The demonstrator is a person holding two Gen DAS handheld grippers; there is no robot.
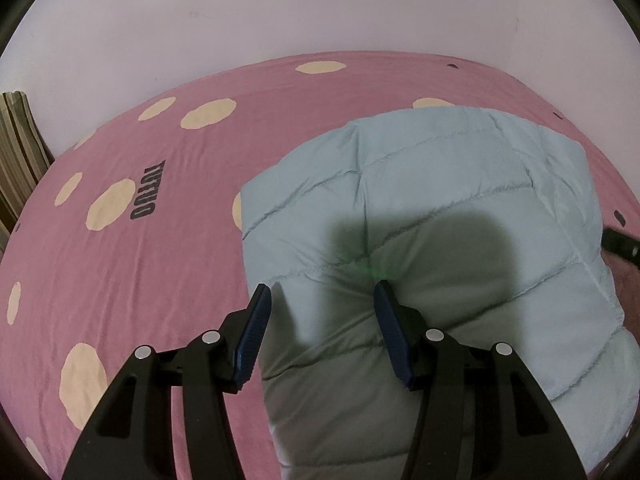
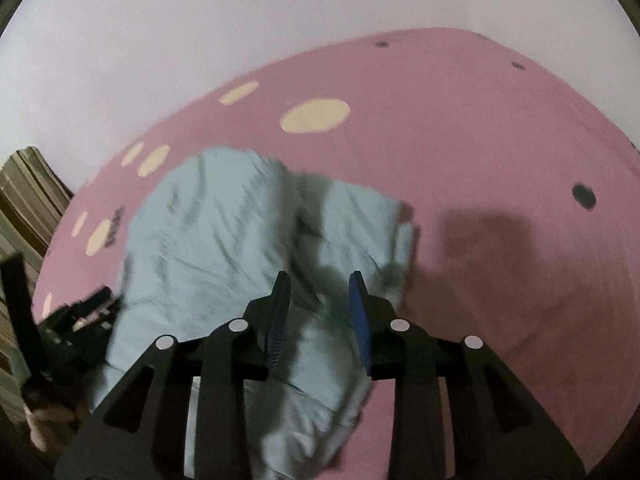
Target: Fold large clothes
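A light blue quilted puffer jacket (image 1: 432,216) lies folded on a pink bed sheet (image 1: 132,272). My left gripper (image 1: 322,300) is open, with its blue pads just above the jacket's near left part and nothing between them. In the right wrist view the jacket (image 2: 224,236) is blurred. My right gripper (image 2: 320,292) is open above its near right part and holds nothing. The other gripper (image 2: 76,312) shows at the jacket's left edge.
The sheet has cream spots and black "TUTUO" lettering (image 1: 146,190). A pale wall (image 1: 320,8) runs behind the bed. A striped cloth (image 1: 18,148) stands at the left edge. Bare sheet (image 2: 500,160) lies right of the jacket.
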